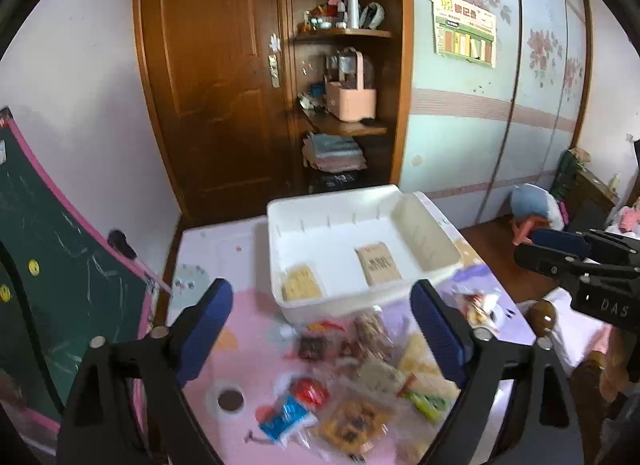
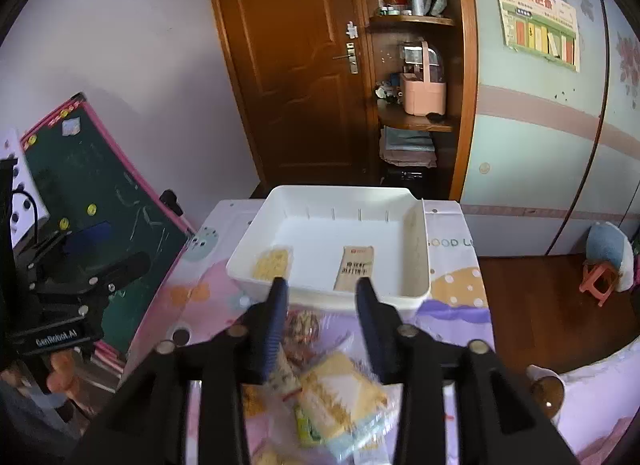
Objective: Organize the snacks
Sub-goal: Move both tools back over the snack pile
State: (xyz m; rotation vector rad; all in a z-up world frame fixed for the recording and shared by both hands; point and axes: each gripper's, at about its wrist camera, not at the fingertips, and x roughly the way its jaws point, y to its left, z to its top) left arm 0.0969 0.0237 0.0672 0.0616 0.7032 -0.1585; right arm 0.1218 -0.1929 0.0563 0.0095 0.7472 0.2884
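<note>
- Left gripper (image 1: 322, 329): fingers spread wide, nothing between them — released. It hangs above the snack pile (image 1: 352, 397), w/ the packets lying below and between the finger tips.
- Right gripper (image 2: 322, 305): fingers part-way apart, no packet pinched; a yellow packet (image 2: 340, 397) sits below, just under the right finger.
- Just past both sets of tips: the white bin (image 1: 436, 261), already holding a yellow noodle pack (image 1: 301, 283) near its front-left corner and a brown packet (image 1: 378, 265) mid-front.
- Judgement: next pick is due. Best to drop on one loose packet at the pile's edge, tips straddling its short side, and close only once it's centred — crinkly wrap slips.
- Carry it over the bin's front wall, set it beside the same kind, not on top.
</note>
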